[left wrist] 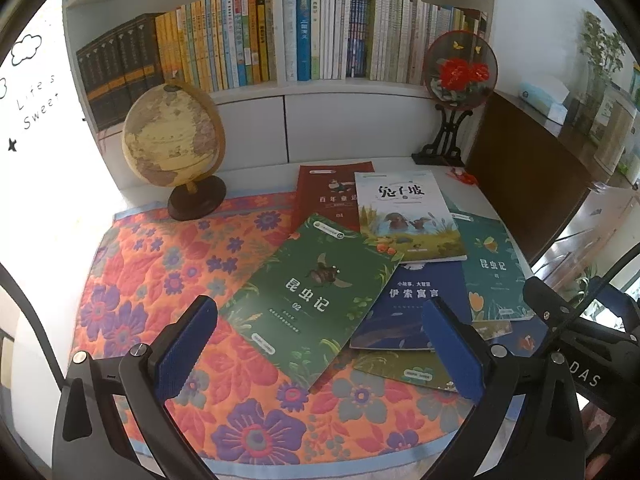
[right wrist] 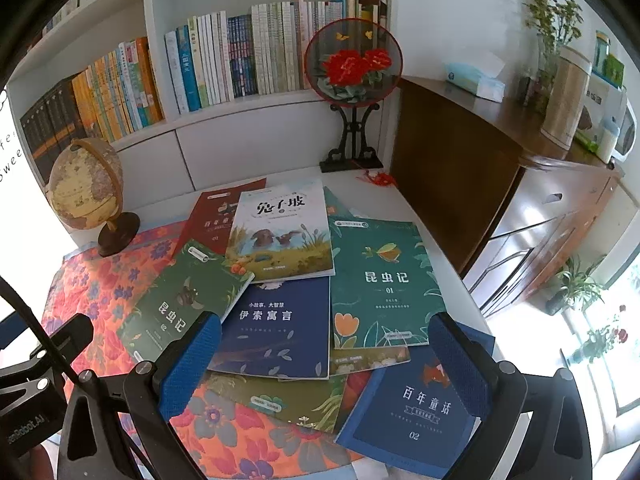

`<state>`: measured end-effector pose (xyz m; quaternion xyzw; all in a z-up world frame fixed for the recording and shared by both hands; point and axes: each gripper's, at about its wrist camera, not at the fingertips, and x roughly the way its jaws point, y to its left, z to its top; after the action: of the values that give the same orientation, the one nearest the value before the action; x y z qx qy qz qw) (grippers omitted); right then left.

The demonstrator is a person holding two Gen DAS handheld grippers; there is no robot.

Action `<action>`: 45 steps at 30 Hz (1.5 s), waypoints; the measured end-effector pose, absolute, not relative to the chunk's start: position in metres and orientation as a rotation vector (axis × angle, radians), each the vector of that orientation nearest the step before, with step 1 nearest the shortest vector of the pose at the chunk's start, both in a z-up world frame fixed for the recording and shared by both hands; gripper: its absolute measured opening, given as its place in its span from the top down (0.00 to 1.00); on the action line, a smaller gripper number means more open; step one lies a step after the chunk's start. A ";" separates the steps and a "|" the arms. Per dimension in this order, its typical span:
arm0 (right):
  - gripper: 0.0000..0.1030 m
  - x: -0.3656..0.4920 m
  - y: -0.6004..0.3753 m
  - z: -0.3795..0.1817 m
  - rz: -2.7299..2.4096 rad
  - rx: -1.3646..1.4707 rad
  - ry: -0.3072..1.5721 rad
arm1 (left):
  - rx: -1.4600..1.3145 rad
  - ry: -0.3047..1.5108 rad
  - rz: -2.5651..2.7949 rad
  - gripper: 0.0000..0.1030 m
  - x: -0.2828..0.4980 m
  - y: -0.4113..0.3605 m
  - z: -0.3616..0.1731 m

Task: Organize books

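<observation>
Several thin books lie scattered and overlapping on a floral cloth point(left wrist: 160, 272). A green book point(left wrist: 316, 296) point(right wrist: 180, 300) lies at the left of the pile, a white rabbit-cover book point(left wrist: 404, 216) point(right wrist: 280, 232) on top at the back, a red book point(left wrist: 328, 196) point(right wrist: 212, 216) behind, a navy book point(left wrist: 404, 308) point(right wrist: 272, 328) in the middle, a teal book point(left wrist: 492, 268) point(right wrist: 380, 280) at the right, and a blue book point(right wrist: 412, 412) nearest the right gripper. My left gripper point(left wrist: 320, 356) is open and empty above the green book. My right gripper point(right wrist: 324, 372) is open and empty above the pile's near edge.
A globe point(left wrist: 172, 136) point(right wrist: 86, 184) stands at the back left. A round flower screen on a black stand point(left wrist: 460, 76) point(right wrist: 352, 64) stands at the back right. A filled white bookshelf point(left wrist: 280, 40) rises behind. A dark wooden cabinet point(right wrist: 460, 168) stands to the right.
</observation>
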<state>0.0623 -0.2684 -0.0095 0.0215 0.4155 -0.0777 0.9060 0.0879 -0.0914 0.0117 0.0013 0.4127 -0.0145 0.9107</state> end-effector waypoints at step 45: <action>0.00 0.113 -0.263 -0.102 0.095 0.059 1.028 | -0.016 1.042 -0.041 0.02 0.161 -0.011 -0.060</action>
<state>0.1129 -0.2632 -0.1021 0.0281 0.4915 0.0453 0.8692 0.1607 -0.0113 -0.0604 -0.0078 0.4975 -0.0194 0.8672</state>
